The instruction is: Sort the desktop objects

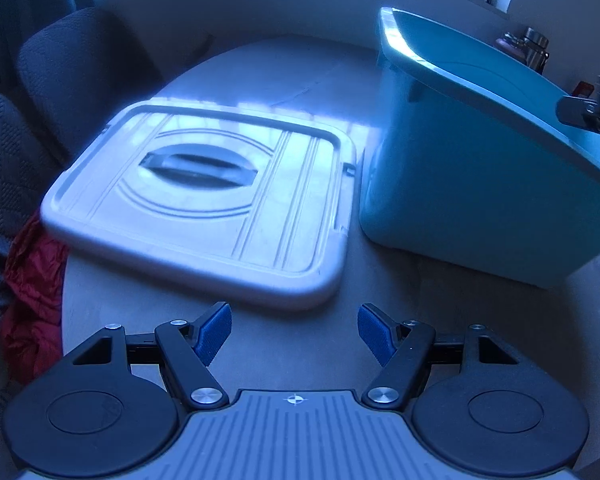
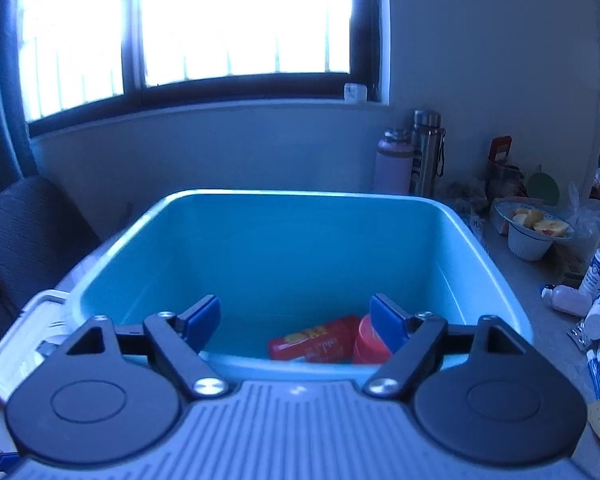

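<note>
A teal plastic bin (image 2: 284, 248) stands open on the table. Inside it lie a red snack packet (image 2: 312, 342) and a red round jar (image 2: 370, 344). My right gripper (image 2: 296, 324) hovers open over the bin's near rim with nothing between its fingers. In the left wrist view the same bin (image 1: 472, 184) is at the right, and its grey lid (image 1: 204, 196) lies flat on the table to the left of it. My left gripper (image 1: 294, 330) is open above bare table just in front of the lid, holding nothing. The other gripper's tip (image 1: 588, 112) shows at the right edge.
Right of the bin lie several small white bottles (image 2: 596, 280) and tubes (image 2: 598, 376), a bowl of fruit (image 2: 534, 232) and two flasks (image 2: 424, 152). A dark chair (image 1: 60, 80) and red cloth (image 1: 32, 288) sit at the table's left. A window (image 2: 188, 20) is behind.
</note>
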`<action>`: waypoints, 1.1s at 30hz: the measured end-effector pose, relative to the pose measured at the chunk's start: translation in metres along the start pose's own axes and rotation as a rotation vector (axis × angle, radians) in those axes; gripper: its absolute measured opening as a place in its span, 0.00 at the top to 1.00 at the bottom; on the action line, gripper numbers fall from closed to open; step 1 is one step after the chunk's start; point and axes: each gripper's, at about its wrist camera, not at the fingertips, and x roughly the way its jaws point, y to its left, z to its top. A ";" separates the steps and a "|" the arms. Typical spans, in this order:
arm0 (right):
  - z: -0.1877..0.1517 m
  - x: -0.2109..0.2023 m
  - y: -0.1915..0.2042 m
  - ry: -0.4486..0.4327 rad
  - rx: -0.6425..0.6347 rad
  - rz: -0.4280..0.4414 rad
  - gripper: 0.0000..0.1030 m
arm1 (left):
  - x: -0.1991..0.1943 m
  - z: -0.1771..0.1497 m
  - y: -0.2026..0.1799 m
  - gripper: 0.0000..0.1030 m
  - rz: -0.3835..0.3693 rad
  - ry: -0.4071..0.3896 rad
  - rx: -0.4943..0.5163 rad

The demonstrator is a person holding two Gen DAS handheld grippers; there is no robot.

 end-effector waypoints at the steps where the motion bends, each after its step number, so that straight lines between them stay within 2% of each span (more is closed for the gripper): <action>1: -0.004 -0.010 -0.001 -0.015 0.000 0.007 0.18 | -0.004 -0.005 0.000 0.30 0.001 -0.005 -0.005; 6: -0.023 -0.047 -0.003 -0.029 -0.023 0.030 0.17 | -0.030 -0.033 0.011 0.30 0.016 -0.034 -0.048; 16: -0.062 -0.094 0.003 0.023 -0.046 0.059 0.17 | -0.072 -0.079 0.060 0.30 0.086 -0.098 -0.158; 20: -0.082 -0.102 0.012 0.074 -0.071 0.068 0.17 | -0.080 -0.097 0.080 0.30 0.128 -0.086 -0.163; 26: -0.108 -0.111 0.027 0.147 -0.068 0.094 0.16 | -0.088 -0.112 0.118 0.30 0.169 -0.035 -0.237; 33: -0.128 -0.123 0.045 0.191 -0.051 0.098 0.16 | -0.096 -0.112 0.142 0.30 0.179 -0.024 -0.181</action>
